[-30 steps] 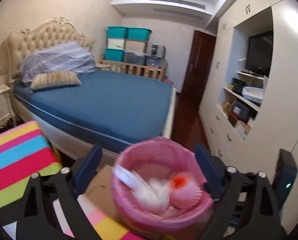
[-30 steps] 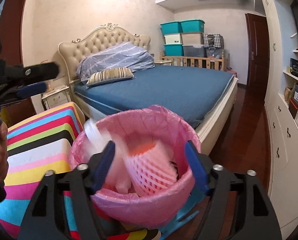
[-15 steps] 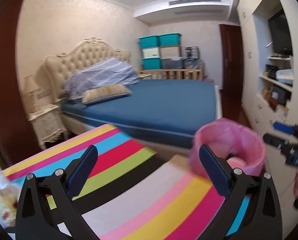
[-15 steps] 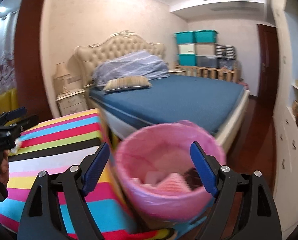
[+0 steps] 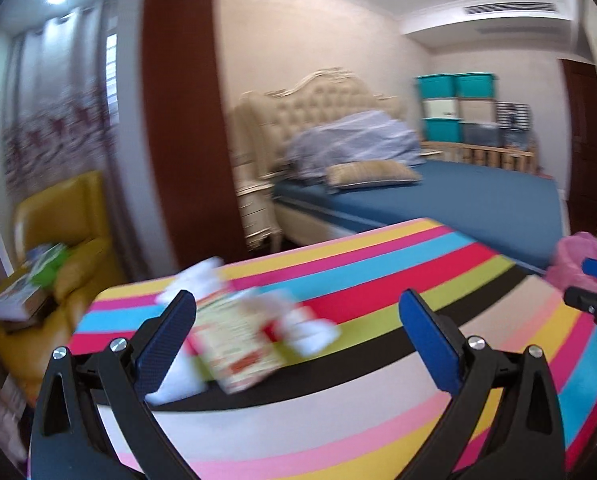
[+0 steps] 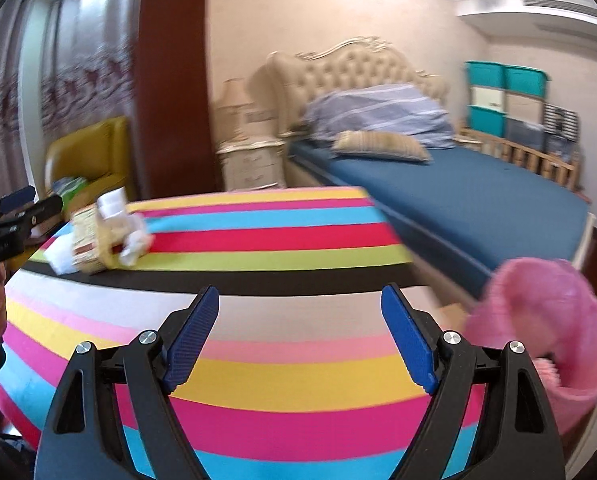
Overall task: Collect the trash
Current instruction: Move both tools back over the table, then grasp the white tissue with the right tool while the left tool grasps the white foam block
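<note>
With both tongs open and empty, the crumpled wrapper [image 5: 234,340] looks light and soft; pinch its middle.

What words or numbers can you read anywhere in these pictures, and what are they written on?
None can be read.
Printed packet among the white tissues on the striped table: it has red and green print, too blurred to read.
Left tool, seen from the right wrist camera: faint lettering on its black body, too small to read.
Storage boxes beyond the bed: no label can be made out.
</note>
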The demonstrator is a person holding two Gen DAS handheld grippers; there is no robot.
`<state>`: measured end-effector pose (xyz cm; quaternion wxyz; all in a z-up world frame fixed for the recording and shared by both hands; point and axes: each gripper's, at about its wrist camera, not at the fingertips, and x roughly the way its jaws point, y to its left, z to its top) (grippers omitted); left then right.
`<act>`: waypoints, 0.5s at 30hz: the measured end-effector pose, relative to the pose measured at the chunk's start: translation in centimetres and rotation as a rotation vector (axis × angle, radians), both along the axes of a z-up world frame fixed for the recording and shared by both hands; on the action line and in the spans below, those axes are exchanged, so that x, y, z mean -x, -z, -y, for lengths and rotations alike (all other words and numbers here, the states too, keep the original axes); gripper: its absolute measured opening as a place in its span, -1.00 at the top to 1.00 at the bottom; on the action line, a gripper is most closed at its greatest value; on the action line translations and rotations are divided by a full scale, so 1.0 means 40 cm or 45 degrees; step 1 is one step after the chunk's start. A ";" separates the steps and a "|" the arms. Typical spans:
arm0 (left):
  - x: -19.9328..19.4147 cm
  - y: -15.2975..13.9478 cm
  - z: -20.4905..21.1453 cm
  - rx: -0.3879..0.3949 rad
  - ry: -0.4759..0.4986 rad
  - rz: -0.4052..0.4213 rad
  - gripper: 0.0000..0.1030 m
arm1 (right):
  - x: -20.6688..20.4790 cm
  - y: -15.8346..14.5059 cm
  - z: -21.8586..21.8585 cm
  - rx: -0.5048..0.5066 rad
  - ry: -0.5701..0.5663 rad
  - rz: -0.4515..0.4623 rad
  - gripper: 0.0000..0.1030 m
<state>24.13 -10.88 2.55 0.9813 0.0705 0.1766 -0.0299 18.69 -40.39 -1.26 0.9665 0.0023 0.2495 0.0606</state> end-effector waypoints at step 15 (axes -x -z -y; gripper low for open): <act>-0.004 0.125 -0.430 0.078 -0.372 -0.261 -0.91 | -0.215 0.051 -0.375 0.010 -0.263 -0.158 -0.53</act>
